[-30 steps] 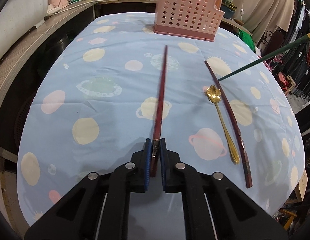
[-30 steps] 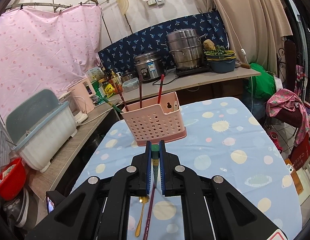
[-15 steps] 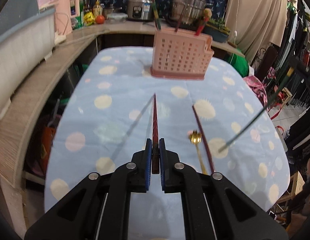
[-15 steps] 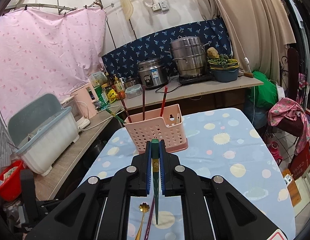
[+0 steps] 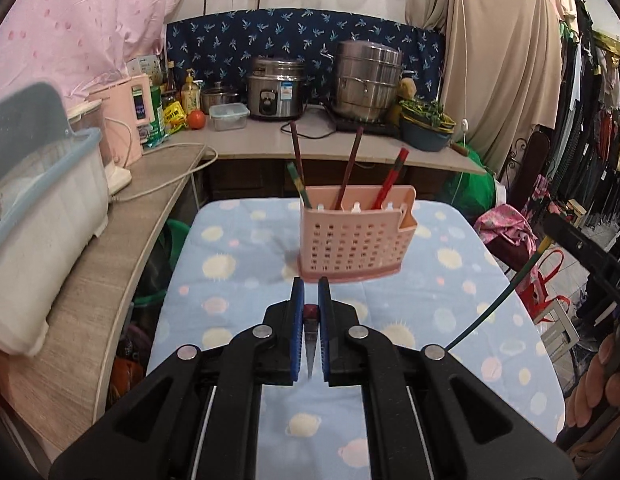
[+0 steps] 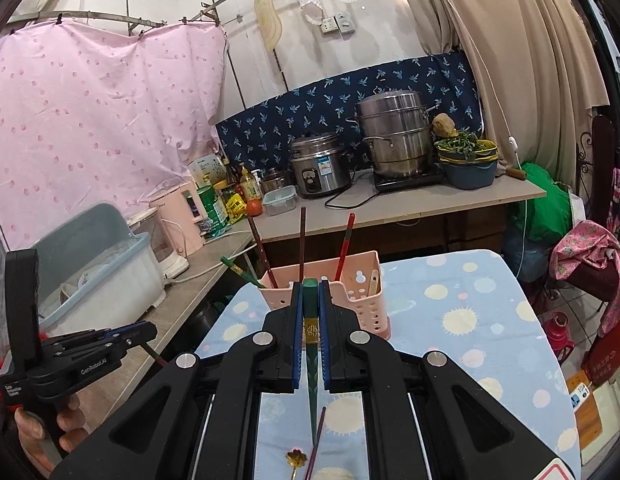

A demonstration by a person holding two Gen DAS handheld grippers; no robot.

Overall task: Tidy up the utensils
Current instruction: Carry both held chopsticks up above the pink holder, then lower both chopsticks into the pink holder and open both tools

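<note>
Left wrist view: the left gripper (image 5: 311,312) is clamped tight on a dark red chopstick (image 5: 311,334), whose blunt end shows between the blue pads while its thin tip points down toward the planet-print tablecloth (image 5: 230,264) beneath. Straight ahead of the jaws, farther along the table, stands the pink perforated utensil holder (image 5: 352,240), with three chopsticks leaning upright inside it and a green-tipped one at its left corner. Off to the right of this gripper, a green chopstick (image 5: 506,292) slants through the air from the black body of the other tool, with the fingers of a hand (image 5: 602,384) at the frame's edge.

In the right wrist view, the right gripper (image 6: 310,308) is closed firmly on the green chopstick (image 6: 311,344); its squared top rises just above the pads and its point hangs below them, over the cloth. The holder (image 6: 350,296) sits just beyond the fingertips. Below the jaws, on the cloth, lie a gold flower-bowled spoon (image 6: 296,460) and a dark chopstick (image 6: 316,444) side by side. To the lower left, a hand (image 6: 42,432) grips the left tool's handle beside a wooden counter (image 6: 182,300).
</note>
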